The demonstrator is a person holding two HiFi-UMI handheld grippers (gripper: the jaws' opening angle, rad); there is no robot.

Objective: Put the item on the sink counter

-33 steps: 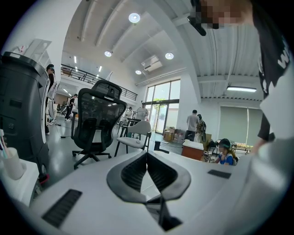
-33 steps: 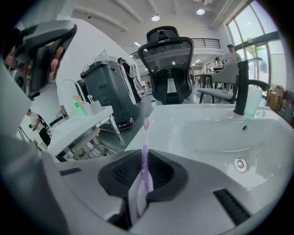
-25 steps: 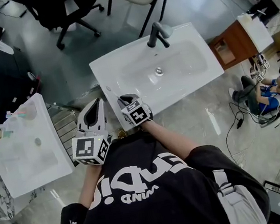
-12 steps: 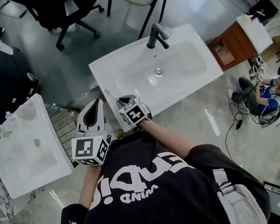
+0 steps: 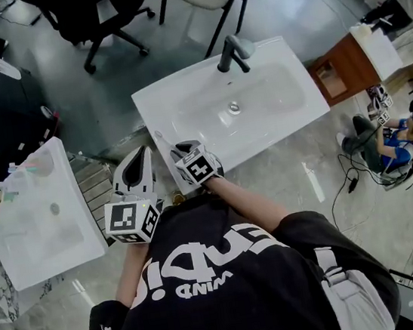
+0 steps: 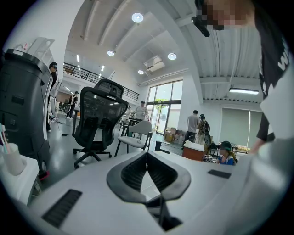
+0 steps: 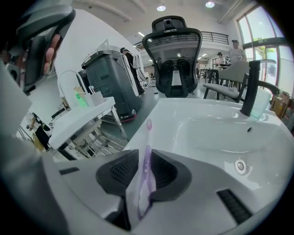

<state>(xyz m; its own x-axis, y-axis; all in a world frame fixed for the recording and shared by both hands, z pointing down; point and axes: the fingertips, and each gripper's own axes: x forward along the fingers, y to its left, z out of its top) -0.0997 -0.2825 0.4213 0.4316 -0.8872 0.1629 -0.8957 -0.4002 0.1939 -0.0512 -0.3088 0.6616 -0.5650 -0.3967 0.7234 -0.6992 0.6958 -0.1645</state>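
Observation:
A purple toothbrush [image 7: 146,153] lies between the pads of my right gripper [image 7: 145,167], its head [image 7: 148,124] reaching out over the white sink counter [image 7: 158,112]. The jaws have just been opening and do not clamp the handle. In the head view the right gripper [image 5: 177,149] sits at the counter's front left corner [image 5: 154,107], and the toothbrush [image 5: 162,138] pokes out onto it. My left gripper [image 5: 141,154] hangs just left of the counter, shut and empty, its pads meeting at the tip [image 6: 147,156].
A black faucet [image 5: 230,50] stands behind the basin, with a pale green cup [image 7: 262,103] beside it. A second white sink unit [image 5: 38,214] is at the left. Office chairs [image 5: 98,15] stand beyond, a wooden cabinet [image 5: 345,65] and a seated person [image 5: 393,138] to the right.
The right gripper's jaws stand slightly wider around the toothbrush, whose tip shows more plainly on the counter's corner. Both hands stay where they were.

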